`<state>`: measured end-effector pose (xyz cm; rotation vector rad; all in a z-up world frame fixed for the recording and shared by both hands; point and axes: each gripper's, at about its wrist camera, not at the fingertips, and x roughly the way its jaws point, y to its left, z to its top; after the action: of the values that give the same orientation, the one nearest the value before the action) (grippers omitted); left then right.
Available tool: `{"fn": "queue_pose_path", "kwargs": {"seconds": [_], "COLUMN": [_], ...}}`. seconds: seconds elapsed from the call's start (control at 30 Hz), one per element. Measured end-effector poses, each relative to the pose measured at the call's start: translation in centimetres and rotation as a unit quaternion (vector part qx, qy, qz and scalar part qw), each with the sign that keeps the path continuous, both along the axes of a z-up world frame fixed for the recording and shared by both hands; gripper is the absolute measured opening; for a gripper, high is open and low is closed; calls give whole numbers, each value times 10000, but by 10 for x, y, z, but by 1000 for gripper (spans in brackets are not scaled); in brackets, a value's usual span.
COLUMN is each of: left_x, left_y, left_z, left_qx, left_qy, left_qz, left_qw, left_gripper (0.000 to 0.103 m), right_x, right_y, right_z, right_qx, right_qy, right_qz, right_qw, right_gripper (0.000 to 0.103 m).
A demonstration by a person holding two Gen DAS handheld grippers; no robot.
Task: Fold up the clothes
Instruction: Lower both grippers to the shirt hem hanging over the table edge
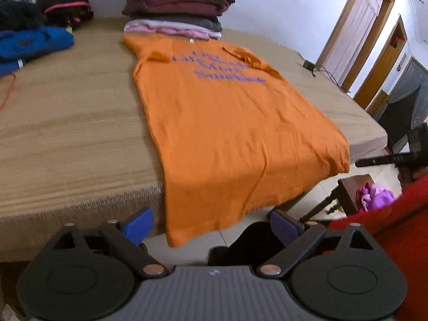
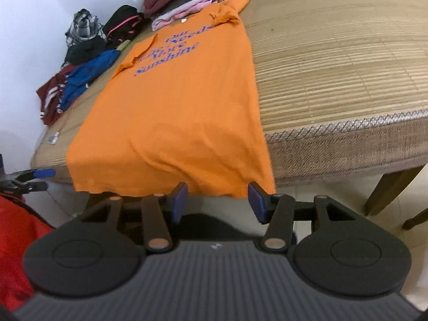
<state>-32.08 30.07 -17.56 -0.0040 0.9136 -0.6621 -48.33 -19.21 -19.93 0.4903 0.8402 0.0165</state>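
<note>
An orange T-shirt [image 1: 227, 123] with blue lettering lies flat on the bed, sleeves folded inward, its hem hanging over the near edge. It also shows in the right wrist view [image 2: 182, 107]. My left gripper [image 1: 211, 224] is open and empty, just below the hem's left corner. My right gripper [image 2: 217, 203] is open and empty, just below the hem near its right corner. The right gripper's fingers [image 1: 385, 159] show at the far right of the left wrist view, and the left gripper's fingers [image 2: 34, 176] show at the far left of the right wrist view.
A stack of folded clothes [image 1: 176, 5] stands at the shirt's collar end. Loose blue [image 1: 29, 42] and dark clothes [image 1: 67, 5] lie at the bed's far left. The bed has a woven mat [image 2: 334, 61]. A dark stool [image 1: 347, 195] with a purple cloth stands on the floor.
</note>
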Motion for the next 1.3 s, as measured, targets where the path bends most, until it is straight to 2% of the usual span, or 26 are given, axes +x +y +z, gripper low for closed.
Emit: {"fn": "queue_pose_path", "kwargs": {"seconds": [0.13,0.23,0.33,0.37,0.43,0.6,0.7,0.83,0.97,1.17,1.3], "left_x": [10,25,33,34,33,36,37,37,36,38,42], "left_y": [16,21,18,17,14,6,2,-4,-4,-7,-11], "left_z": [-19,-30,-35,-36,-40,-49,-56,-66,-64,-64,-66], "left_qx": [123,-33,-166,-255,-419,-415,-323,-47,-223,-223,-292], "left_qy": [355,633,642,691,805,879,944,1036,1069,1122,1225], "left_qz": [397,550,682,725,735,644,582,563,641,598,653], "left_qw": [9985,9965,9955,9946,9932,9932,9933,9930,9920,9916,9899], "left_gripper": [96,94,79,77,78,78,78,78,80,81,80], "right_x": [4,8,10,10,11,20,24,18,19,32,38], "right_y": [-8,-5,-8,-9,-10,-7,-2,-7,-10,-9,-9], "right_z": [-8,-11,-13,-13,-12,-11,-12,-17,-21,-24,-25], "right_qx": [20,-269,-178,-170,-112,-223,-414,-343,-333,-451,-461], "right_qy": [-18,173,193,203,178,234,334,471,558,613,597], "right_qz": [-143,-46,33,58,142,429,518,521,476,470,694], "right_qw": [9999,9995,9996,9996,9997,9986,9972,9969,9968,9960,9947], "right_gripper": [53,54,54,54,53,53,53,53,54,54,54]}}
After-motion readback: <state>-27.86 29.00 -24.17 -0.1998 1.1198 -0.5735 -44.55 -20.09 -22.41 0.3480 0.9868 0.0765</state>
